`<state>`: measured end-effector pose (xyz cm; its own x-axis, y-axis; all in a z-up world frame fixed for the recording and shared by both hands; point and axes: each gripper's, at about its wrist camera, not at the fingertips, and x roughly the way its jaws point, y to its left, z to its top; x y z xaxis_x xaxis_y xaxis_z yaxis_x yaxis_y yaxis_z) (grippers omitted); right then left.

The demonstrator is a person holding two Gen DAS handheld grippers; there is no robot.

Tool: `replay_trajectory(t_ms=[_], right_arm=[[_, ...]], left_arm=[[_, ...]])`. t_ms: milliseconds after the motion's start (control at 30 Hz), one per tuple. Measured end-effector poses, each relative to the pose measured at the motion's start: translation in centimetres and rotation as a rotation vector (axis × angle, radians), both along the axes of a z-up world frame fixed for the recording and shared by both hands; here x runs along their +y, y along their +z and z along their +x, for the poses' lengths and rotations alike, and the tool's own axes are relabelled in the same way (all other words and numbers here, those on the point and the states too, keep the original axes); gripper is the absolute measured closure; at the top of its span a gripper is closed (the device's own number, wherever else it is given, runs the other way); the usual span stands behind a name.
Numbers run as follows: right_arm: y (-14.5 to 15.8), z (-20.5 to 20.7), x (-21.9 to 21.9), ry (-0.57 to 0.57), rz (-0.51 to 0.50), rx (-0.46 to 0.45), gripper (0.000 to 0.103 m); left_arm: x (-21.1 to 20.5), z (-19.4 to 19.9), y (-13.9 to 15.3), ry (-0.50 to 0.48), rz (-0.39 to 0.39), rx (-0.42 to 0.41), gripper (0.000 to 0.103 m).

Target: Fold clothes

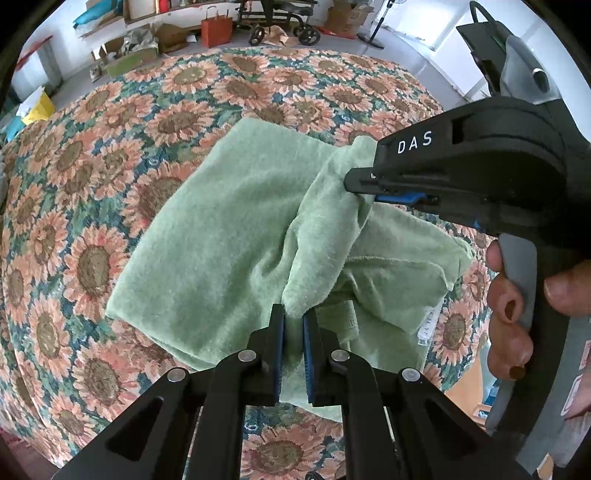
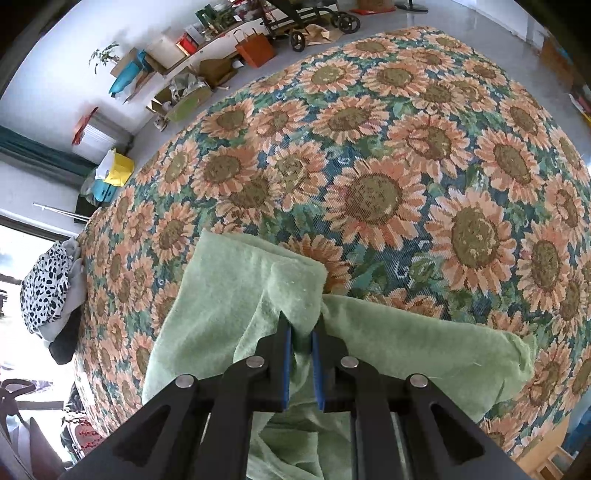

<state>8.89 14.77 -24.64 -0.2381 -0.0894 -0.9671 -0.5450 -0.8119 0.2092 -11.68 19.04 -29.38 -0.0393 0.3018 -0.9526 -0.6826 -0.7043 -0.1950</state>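
Observation:
A pale green towel-like garment (image 1: 229, 229) lies half folded on the sunflower-patterned cover (image 1: 110, 155). My left gripper (image 1: 293, 314) is shut on a bunched edge of the green cloth near the bottom of the left wrist view. From the right of that view comes my right gripper (image 1: 364, 184), held by a hand (image 1: 509, 317), pinching another corner of the same cloth. In the right wrist view the right gripper (image 2: 303, 332) is shut on a raised fold of the green garment (image 2: 229, 288), which drapes to both sides over the cover (image 2: 406, 177).
A black-and-white spotted cloth pile (image 2: 48, 288) sits at the cover's left edge. Beyond the cover's far edge are cardboard boxes (image 1: 133, 55), an orange paper bag (image 1: 216, 31), a wheeled cart (image 1: 280, 22) and a fan stand (image 1: 373, 33) on the floor.

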Motion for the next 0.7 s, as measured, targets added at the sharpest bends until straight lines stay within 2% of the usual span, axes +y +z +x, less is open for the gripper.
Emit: replay_trajectory(t_ms=[133,700], right_arm=[[-0.8,0.6,0.7,-0.014,0.0,-0.025,0.091],[-1.9,2.6,2.2,-0.047,0.036,-0.068,0.091]], left_arm=[[0.7,0.4,-0.6,-0.014,-0.028,0.007,0.094],[2.2,1.2,-2.1,-0.023,-0.041,0.01,0.094]])
